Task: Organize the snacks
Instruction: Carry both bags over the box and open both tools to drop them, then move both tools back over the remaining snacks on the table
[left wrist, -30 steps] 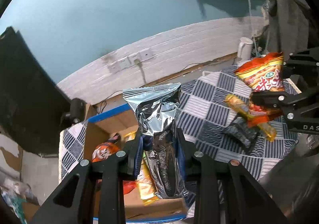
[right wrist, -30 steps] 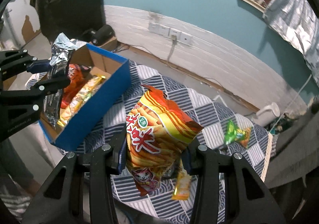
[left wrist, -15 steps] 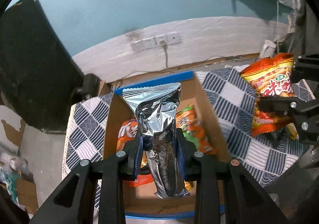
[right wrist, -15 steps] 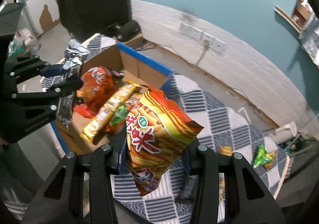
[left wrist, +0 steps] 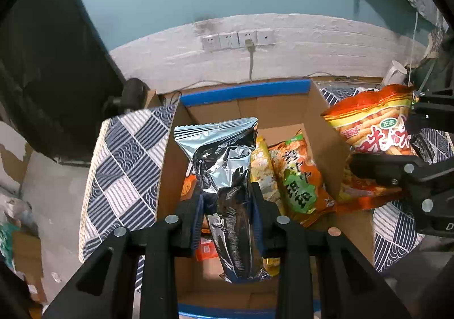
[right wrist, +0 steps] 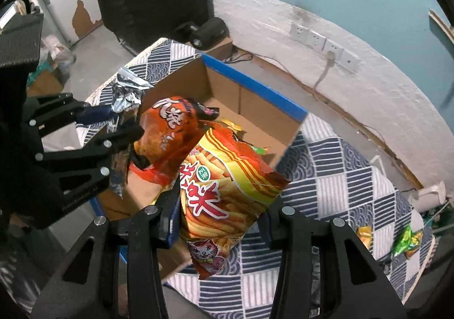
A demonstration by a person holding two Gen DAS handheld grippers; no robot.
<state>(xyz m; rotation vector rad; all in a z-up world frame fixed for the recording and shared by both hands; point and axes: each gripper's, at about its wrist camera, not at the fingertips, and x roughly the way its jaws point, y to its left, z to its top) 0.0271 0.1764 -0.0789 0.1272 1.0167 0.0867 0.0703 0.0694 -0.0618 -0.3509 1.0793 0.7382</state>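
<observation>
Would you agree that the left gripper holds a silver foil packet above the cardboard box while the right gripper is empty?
Not quite: the right gripper is shut on an orange snack bag, as the right wrist view shows. The left gripper does hold the silver foil packet above the cardboard box.

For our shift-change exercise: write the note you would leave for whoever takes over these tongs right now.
Left tongs: shut on the silver foil packet, held over the cardboard box.
Right tongs: shut on the orange chip bag, at the box's right edge.
Done: several snack bags already lie in the box.
Left: release both packets into the box, then fetch the green packet and the small orange one from the checked cloth.
</observation>
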